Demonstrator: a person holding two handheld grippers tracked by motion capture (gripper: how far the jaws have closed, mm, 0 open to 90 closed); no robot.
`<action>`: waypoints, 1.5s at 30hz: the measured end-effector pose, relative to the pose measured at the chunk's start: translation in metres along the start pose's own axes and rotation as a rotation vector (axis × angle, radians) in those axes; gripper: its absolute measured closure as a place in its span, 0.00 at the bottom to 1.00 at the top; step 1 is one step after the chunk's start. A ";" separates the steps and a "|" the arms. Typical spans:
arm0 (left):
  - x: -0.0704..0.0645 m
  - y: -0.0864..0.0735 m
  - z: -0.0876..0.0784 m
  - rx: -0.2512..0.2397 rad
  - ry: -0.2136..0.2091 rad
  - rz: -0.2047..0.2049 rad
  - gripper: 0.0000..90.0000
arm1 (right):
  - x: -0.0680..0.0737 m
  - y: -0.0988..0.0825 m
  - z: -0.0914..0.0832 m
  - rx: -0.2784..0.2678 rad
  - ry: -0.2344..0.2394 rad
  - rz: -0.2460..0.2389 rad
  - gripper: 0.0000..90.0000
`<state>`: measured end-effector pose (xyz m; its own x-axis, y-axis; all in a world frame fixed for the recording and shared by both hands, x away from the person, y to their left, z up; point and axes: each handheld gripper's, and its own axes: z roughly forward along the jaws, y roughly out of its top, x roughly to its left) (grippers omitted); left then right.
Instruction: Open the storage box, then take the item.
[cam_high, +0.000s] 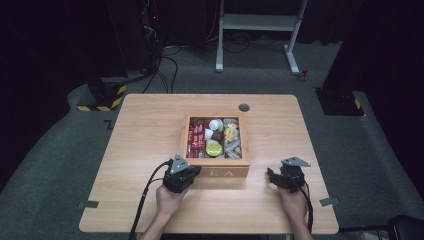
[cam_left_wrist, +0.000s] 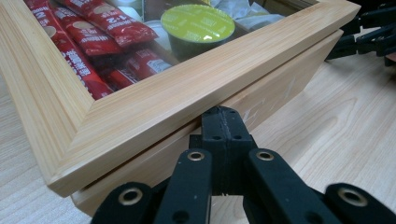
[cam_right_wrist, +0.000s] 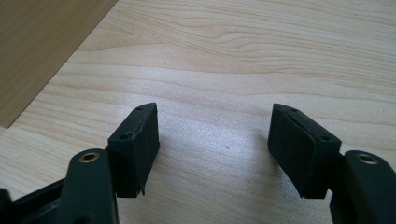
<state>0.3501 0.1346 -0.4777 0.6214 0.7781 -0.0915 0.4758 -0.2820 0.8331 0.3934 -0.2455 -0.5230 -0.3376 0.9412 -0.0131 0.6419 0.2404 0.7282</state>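
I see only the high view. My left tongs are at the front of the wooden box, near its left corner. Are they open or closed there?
Observer: Closed. In the left gripper view the left tongs have their tips together, right at the seam under the lid's frame.
Operator: Is the lid solid wood on top?
Observer: No, only the frame is wood. The middle is a clear pane, and light reflects on it above the green capsule.
Operator: And the other hand, is it holding anything?
Observer: Nothing. The right gripper view shows the right tongs open, with only bare table between the pads.
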 end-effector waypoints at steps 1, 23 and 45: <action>0.000 0.001 0.000 -0.002 0.001 -0.006 1.00 | 0.000 0.000 0.000 0.000 0.000 0.000 0.37; 0.002 0.015 -0.004 -0.004 -0.014 -0.009 1.00 | 0.000 0.000 0.000 0.000 0.001 -0.004 0.37; 0.006 0.042 -0.002 0.010 -0.018 -0.020 1.00 | 0.000 0.000 0.000 0.000 0.004 -0.006 0.37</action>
<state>0.3727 0.1280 -0.4422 0.6228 0.7734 -0.1182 0.4945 -0.2721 0.8255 0.3936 -0.2453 -0.5230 -0.3438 0.9389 -0.0145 0.6402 0.2456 0.7279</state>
